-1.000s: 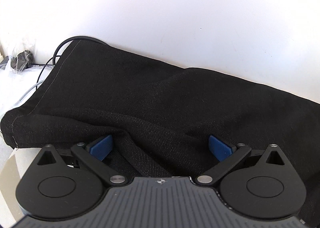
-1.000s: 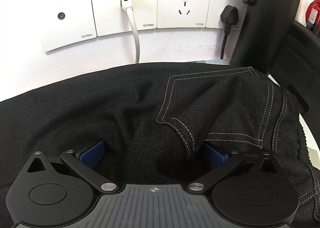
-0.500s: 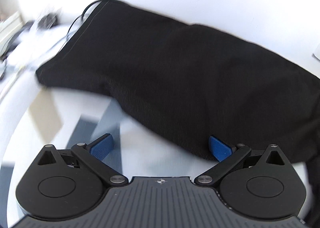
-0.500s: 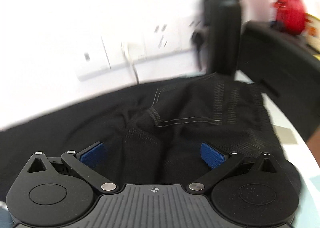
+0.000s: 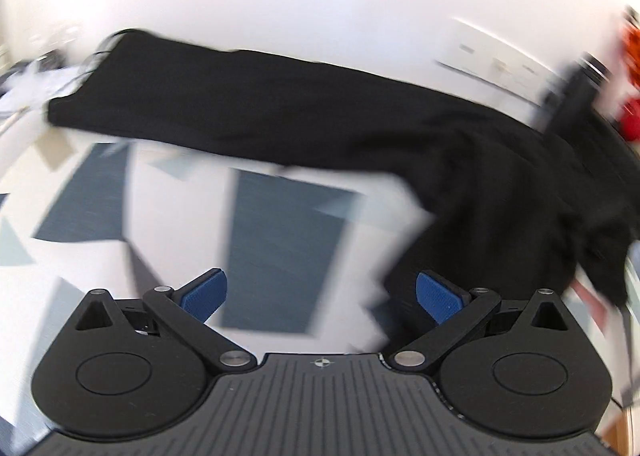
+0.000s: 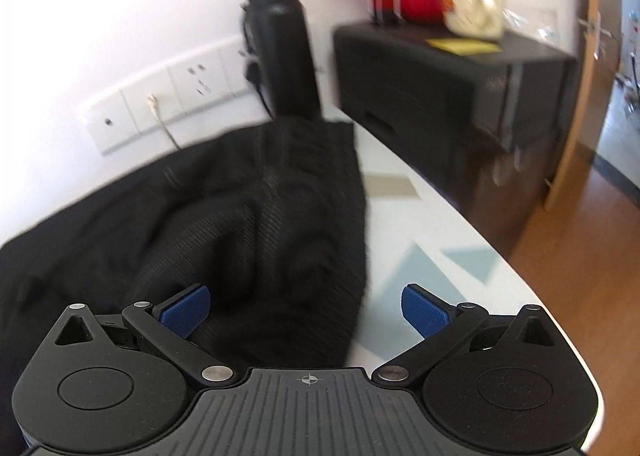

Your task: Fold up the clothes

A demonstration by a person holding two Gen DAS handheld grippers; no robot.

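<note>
We hold both tools spread and empty: the left tool, the right tool. The black trousers lie bunched far on the counter; grabbing one layer could skew our fold.

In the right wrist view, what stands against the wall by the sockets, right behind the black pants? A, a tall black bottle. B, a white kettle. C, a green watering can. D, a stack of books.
A: a tall black bottle stands upright at the wall beside the socket panel, just past the far end of the black pants.
</note>
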